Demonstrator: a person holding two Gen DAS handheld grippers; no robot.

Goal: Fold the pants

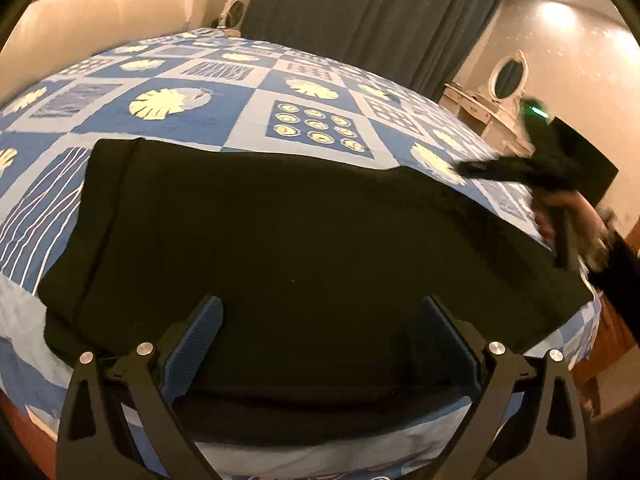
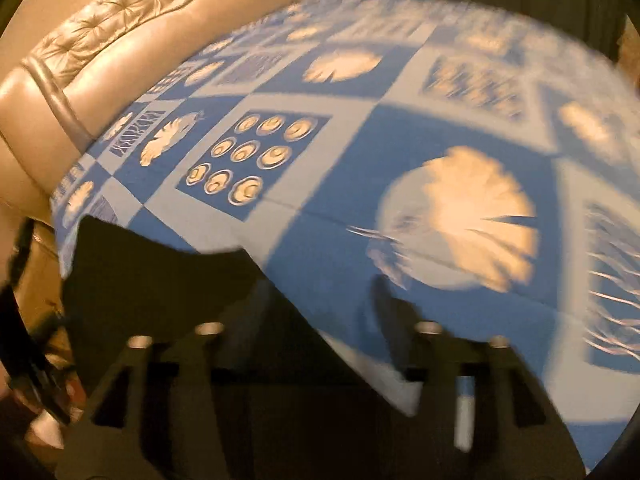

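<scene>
The black pants (image 1: 280,232) lie folded into a broad flat slab on the blue patterned bedsheet (image 1: 224,80). My left gripper (image 1: 324,316) hovers over their near edge, open, with its blue-padded fingers (image 1: 200,344) wide apart and only flat cloth below. In the left wrist view, my right gripper (image 1: 516,170) shows blurred at the pants' right end, held by a hand (image 1: 568,212). In the blurred right wrist view, my right gripper (image 2: 320,300) is open over the pants' edge (image 2: 160,272), one finger above black cloth, the other above the sheet (image 2: 328,208). Nothing is held.
A cream tufted headboard (image 1: 100,4) borders the bed's far left. Dark curtains (image 1: 360,8) hang behind. A white dressing table with an oval mirror (image 1: 508,76) and a dark screen (image 1: 588,164) stand to the right. The bed's near edge runs just below the pants.
</scene>
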